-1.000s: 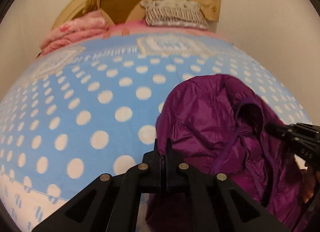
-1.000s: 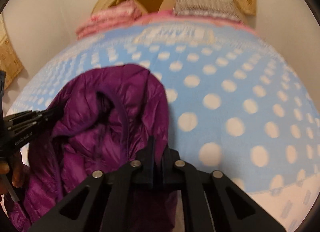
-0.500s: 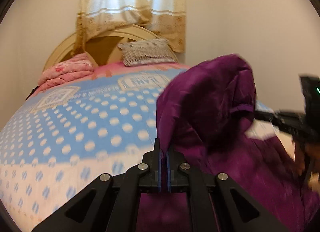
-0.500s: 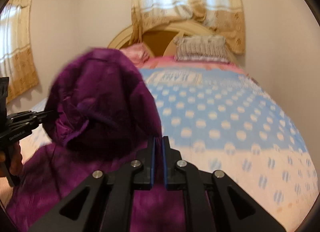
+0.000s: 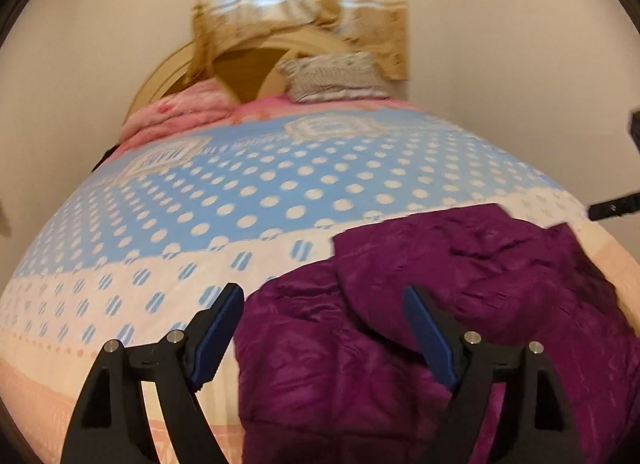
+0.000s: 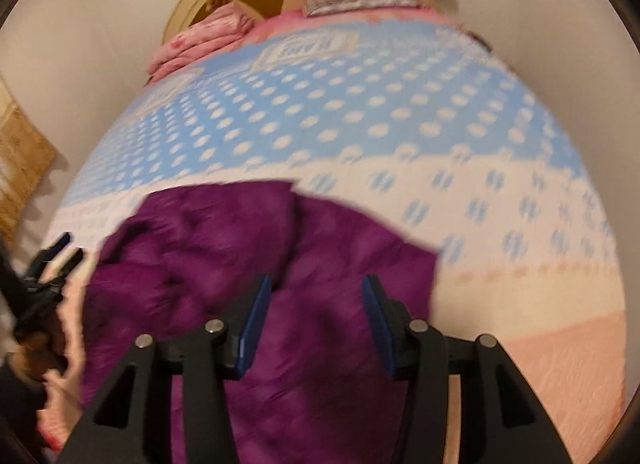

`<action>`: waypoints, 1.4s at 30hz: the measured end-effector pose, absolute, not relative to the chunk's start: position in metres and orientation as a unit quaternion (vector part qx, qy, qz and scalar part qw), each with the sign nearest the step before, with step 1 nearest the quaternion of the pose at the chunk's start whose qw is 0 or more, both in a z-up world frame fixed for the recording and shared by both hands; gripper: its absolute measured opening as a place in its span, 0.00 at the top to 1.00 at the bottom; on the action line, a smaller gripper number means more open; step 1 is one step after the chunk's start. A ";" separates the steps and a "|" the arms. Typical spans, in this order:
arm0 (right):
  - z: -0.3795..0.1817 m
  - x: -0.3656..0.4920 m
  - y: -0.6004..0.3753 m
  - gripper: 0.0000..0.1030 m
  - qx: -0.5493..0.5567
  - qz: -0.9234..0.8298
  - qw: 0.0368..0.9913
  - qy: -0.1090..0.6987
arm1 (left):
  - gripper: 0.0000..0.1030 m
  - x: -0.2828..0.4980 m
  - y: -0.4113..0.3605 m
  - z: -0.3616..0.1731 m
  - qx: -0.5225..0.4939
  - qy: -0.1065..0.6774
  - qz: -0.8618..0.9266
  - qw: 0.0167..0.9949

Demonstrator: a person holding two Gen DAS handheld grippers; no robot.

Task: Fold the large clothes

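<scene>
1. Purple puffy jacket point(image 5: 460, 304) is the thing to fold. L wrist view: it lies at the near end of the bed point(image 5: 280, 192), on the white and peach part of the dotted cover, w/ one flap laid over the rest.
2. Same view: left gripper point(image 5: 324, 328) hangs just above the jacket. Its fingers are wide apart and getting wider. Nothing is pinched; the blue pads point(image 5: 218, 328) press on no cloth.
3. Same view: a bit of the right gripper shows at the far right edge, too little to tell much.
4. R wrist view (blurry): jacket point(image 6: 248, 264) again at the near end of the bed point(image 6: 360, 104), spread out and lumpy, top edge near the blue dots.
5. Same view: right gripper point(image 6: 316, 316) is over the jacket, fingers about half apart and opening. No cloth is squeezed btw the pads point(image 6: 252, 324).
6. Same view: left gripper point(image 6: 52, 264) sits off the jacket's left side, held by a hand point(image 6: 36, 348).
7. How it will feel, I think: light, soft and squishy, w/ shiny cloth that can slip. It may puff back up after a fold.
8. Where to grab, I think: pinch a thin edge or corner, e.g. the hem, not the fat middle. Use both grippers, well apart, so it stays flat.
</scene>
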State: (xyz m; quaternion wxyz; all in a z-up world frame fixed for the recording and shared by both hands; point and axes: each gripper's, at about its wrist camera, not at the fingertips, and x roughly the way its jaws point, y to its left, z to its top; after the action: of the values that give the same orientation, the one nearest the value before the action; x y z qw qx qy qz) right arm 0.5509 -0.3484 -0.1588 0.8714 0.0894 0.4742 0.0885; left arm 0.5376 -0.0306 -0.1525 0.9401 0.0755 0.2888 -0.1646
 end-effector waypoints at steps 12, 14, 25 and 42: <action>-0.228 0.563 -0.273 0.51 0.102 0.076 0.891 0.437 | 0.20 0.557 -0.103 -0.200 0.116 0.342 -0.108 0.926; -0.247 0.560 -0.270 0.51 0.086 0.071 0.888 0.445 | 0.20 0.558 -0.101 -0.221 0.112 0.360 -0.101 0.921; -0.268 0.555 -0.265 0.50 0.062 0.065 0.909 0.408 | 0.16 0.574 -0.097 -0.244 0.080 0.405 -0.120 0.903; -0.270 0.554 -0.260 0.50 0.055 0.061 0.909 0.409 | 0.13 0.575 -0.102 -0.246 0.091 0.407 -0.108 0.903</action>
State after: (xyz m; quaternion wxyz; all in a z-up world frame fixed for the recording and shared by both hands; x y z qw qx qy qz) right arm 0.5536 -0.2604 -0.2701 0.9087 0.0546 0.4093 0.0607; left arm 0.5754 -0.1020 -0.2456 0.9026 0.0913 0.4066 -0.1079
